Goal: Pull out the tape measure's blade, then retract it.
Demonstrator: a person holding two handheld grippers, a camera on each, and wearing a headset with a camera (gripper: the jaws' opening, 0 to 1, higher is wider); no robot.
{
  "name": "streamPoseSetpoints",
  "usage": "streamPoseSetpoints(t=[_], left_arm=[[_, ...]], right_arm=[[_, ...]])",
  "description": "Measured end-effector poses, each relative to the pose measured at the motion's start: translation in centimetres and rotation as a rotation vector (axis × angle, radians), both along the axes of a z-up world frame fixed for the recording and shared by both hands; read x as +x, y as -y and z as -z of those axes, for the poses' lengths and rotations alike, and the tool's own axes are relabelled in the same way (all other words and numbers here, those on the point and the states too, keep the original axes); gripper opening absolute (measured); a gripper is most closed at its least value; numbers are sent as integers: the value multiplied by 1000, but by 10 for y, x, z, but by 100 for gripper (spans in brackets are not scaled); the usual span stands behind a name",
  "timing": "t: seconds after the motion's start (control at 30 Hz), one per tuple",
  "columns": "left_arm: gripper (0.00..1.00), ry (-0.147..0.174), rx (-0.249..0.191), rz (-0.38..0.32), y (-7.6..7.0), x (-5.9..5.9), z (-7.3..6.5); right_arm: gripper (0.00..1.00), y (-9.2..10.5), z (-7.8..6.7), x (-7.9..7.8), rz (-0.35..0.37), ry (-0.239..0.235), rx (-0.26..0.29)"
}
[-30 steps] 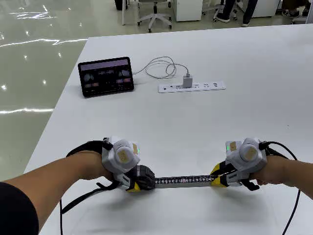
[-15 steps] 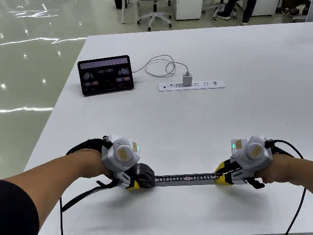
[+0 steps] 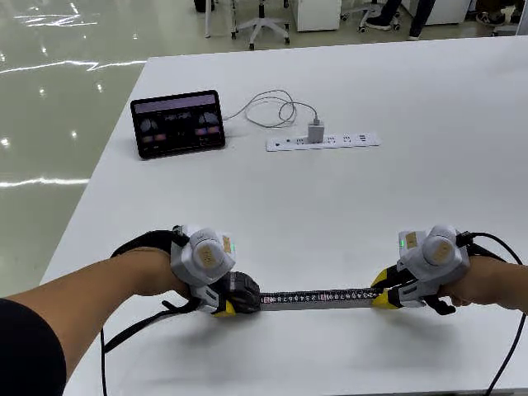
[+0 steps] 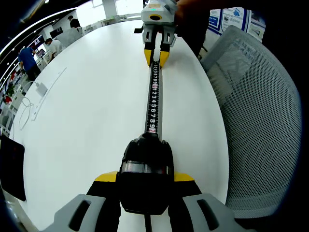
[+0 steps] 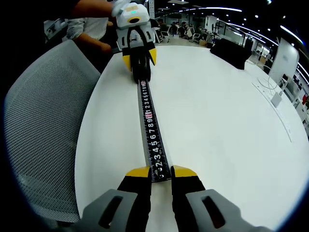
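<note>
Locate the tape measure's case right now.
Head view, lower left near the front edge of the table: the case sits clamped in the left hand-held gripper, its blade running right to the right hand-held gripper.

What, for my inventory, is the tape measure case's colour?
Black case, clearest in the left gripper view.

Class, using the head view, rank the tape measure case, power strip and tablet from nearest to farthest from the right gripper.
1. Tape measure case, left of the right gripper, across the blade.
2. Power strip, farther back on the table.
3. Tablet, back left.
</note>
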State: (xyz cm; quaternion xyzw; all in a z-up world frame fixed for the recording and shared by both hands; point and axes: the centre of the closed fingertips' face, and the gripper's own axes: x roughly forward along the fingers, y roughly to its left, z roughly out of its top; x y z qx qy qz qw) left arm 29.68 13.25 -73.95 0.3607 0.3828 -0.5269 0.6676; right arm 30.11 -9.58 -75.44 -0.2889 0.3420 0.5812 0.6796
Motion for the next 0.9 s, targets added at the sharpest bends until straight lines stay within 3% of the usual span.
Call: streamPoseSetpoints(t=[0.9], left_arm=[[34, 1, -4, -2, 1, -1, -1]], right_arm=[[11, 20, 1, 0, 22, -2, -16]])
